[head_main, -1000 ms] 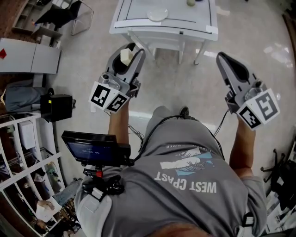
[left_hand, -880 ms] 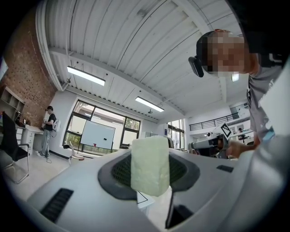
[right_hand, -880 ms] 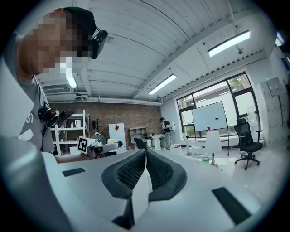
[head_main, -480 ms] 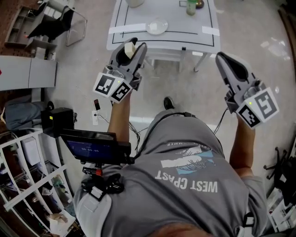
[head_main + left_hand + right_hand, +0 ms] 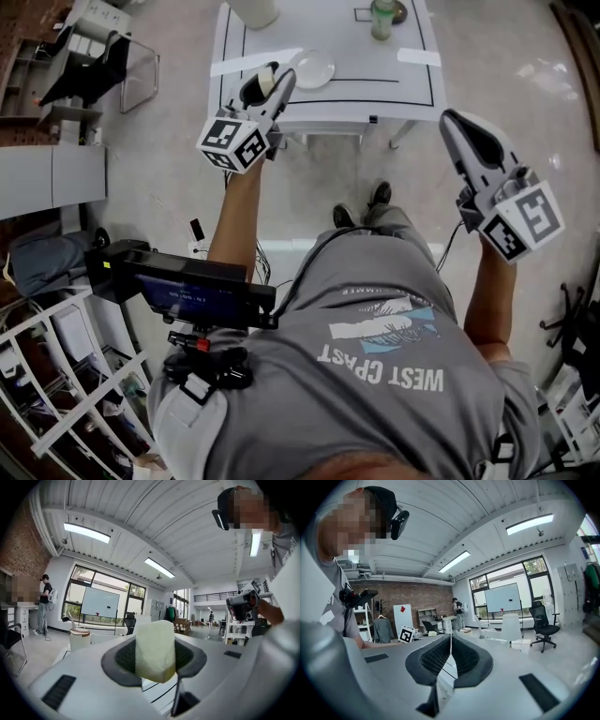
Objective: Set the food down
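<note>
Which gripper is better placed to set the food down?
Left: the left gripper holds the food by the plate on the table. The right gripper is shut, empty, short of it.

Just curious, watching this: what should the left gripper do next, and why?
Probably bring the left gripper over the white plate and lower it: its jaws hold the pale food block, not yet above the plate on the white table.

Pale polished floor (image 5: 141, 187), white table (image 5: 375, 94), brick wall (image 5: 419, 599), tall windows (image 5: 536, 573), ceiling strip lights (image 5: 87, 533), black office chair (image 5: 544, 617).
</note>
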